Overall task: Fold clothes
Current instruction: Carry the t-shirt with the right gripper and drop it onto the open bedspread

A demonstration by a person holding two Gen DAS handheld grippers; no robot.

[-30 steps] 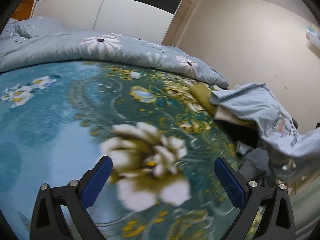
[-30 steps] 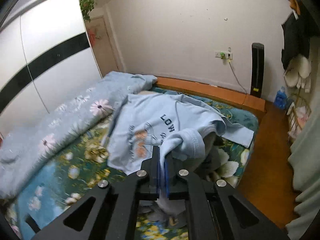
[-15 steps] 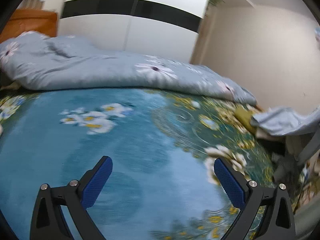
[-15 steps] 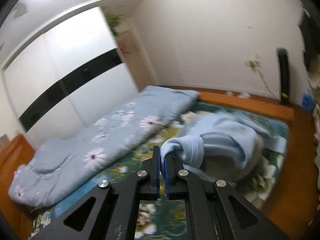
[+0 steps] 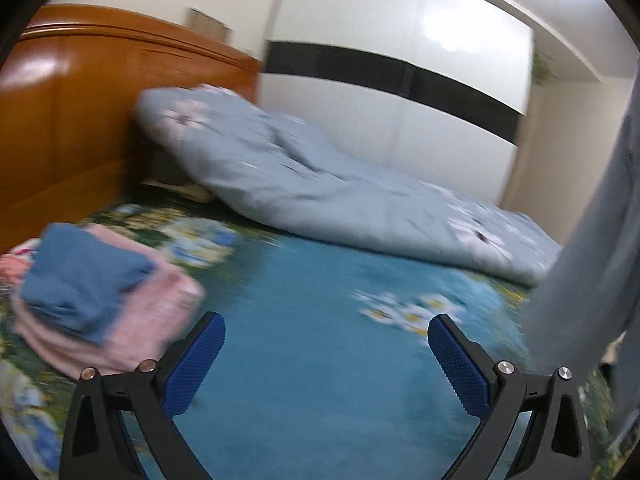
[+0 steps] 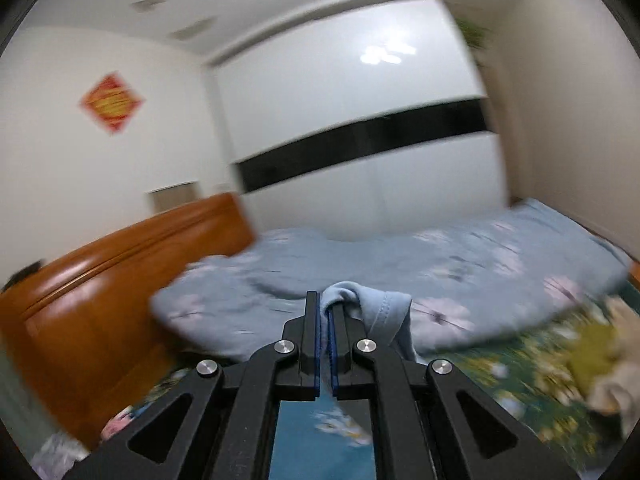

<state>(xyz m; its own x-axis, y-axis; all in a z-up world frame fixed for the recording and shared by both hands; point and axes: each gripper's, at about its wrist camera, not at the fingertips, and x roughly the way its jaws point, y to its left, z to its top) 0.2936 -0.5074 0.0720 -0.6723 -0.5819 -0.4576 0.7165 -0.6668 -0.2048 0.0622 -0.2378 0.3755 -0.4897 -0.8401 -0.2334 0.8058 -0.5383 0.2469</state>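
My right gripper [image 6: 326, 320] is shut on a fold of a light blue shirt [image 6: 380, 312] and holds it up above the bed. The same shirt hangs down the right edge of the left wrist view [image 5: 588, 248]. My left gripper [image 5: 326, 354] is open and empty above the teal flowered bedsheet [image 5: 320, 312]. A stack of folded clothes, a blue piece [image 5: 80, 276] on a pink one [image 5: 132, 332], lies on the sheet left of the left gripper.
A pale blue flowered duvet [image 5: 340, 196] is bunched along the far side of the bed, also in the right wrist view [image 6: 460, 276]. A wooden headboard [image 5: 80, 108] stands at the left. Loose clothes [image 6: 600, 360] lie at the right. A white wardrobe [image 6: 360, 140] stands behind.
Both grippers have swung left toward the headboard. The right gripper has lifted the blue shirt off the pile. The folded stack has come into the left view.
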